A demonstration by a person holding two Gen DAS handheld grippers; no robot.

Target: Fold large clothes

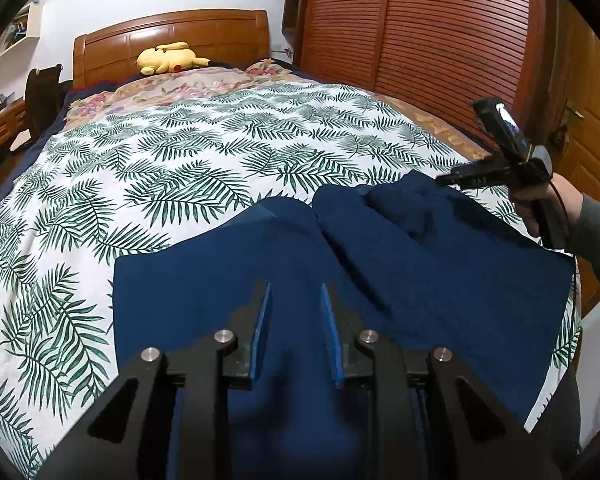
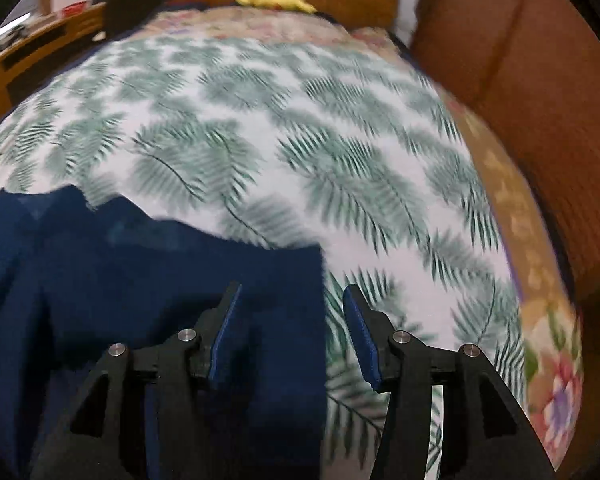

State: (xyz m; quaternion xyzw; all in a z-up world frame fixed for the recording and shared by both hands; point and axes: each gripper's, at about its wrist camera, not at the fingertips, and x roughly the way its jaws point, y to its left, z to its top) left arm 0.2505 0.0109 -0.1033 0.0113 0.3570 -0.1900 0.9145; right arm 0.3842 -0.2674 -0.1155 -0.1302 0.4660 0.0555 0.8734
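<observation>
Bed (image 1: 204, 152), covered by a white sheet with green palm-leaf print; this is the landmark. Wide bare stretch of sheet on the headboard side of the garment and to its left. Floral quilt (image 1: 188, 86) shows past the sheet toward the wooden headboard (image 1: 172, 36), and again as a strip along the bed's right edge (image 2: 540, 280). Louvred wooden wardrobe (image 1: 416, 28) stands close along that right edge; a narrow gap there. A desk (image 2: 28, 60) and a dark chair (image 1: 40, 96) lie off the bed's left side.

Navy blue garment (image 1: 228, 292) lies on the sheet at the foot end of the bed, left part flat, right part bunched in soft folds (image 1: 412, 208). Its right edge runs straight, with bare sheet beyond it.

Yellow plush toy (image 1: 168, 58) rests on the bed against the headboard.

Left gripper (image 1: 296, 292) over the flat part of the garment, jaws a narrow way apart with blue cloth between them; whether they pinch it, cannot tell.

Right gripper (image 2: 292, 292) straddles the garment's right edge, released, jaws standing apart, nothing pressed. Right view blurred.
</observation>
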